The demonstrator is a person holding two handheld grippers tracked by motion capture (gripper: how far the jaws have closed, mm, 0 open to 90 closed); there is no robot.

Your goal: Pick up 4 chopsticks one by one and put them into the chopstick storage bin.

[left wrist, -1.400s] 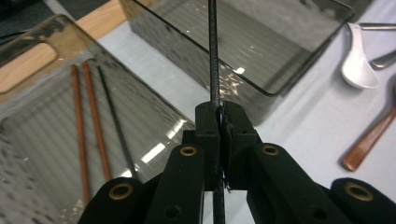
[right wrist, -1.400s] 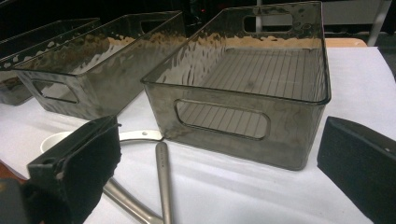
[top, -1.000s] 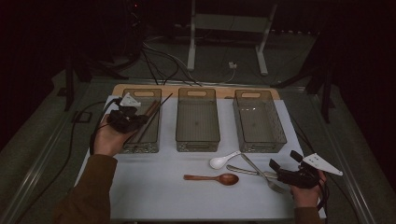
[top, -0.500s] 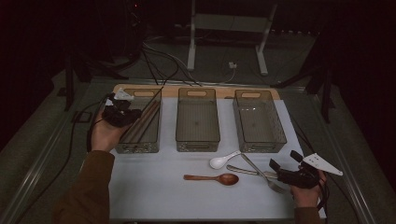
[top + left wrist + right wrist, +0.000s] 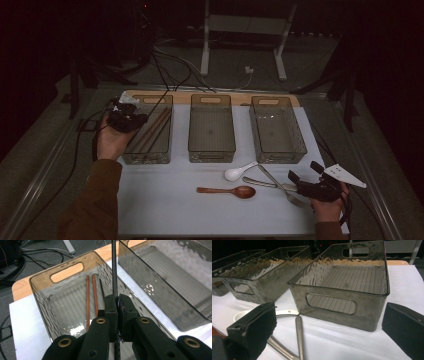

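My left gripper (image 5: 131,119) hovers over the left clear bin (image 5: 131,156), shut on a thin black chopstick (image 5: 114,270) that stands up between its pads (image 5: 110,305). Two brown chopsticks (image 5: 88,297) and another black one (image 5: 101,288) lie in that bin (image 5: 41,293). My right gripper (image 5: 304,181) rests low at the front right, jaws wide open, nothing between its pads (image 5: 259,327). Just ahead of it lie metal utensils (image 5: 272,181), whose handle (image 5: 298,335) runs between the jaws.
The middle bin (image 5: 211,129) and right bin (image 5: 276,129) stand empty on the white mat (image 5: 165,200). A white spoon (image 5: 239,172) and a wooden spoon (image 5: 227,190) lie in front of them. The right bin's wall (image 5: 342,305) is close ahead of the right gripper.
My left hand has carried the black chopstick a little left and farther back over the left bin. The right hand has stayed put.
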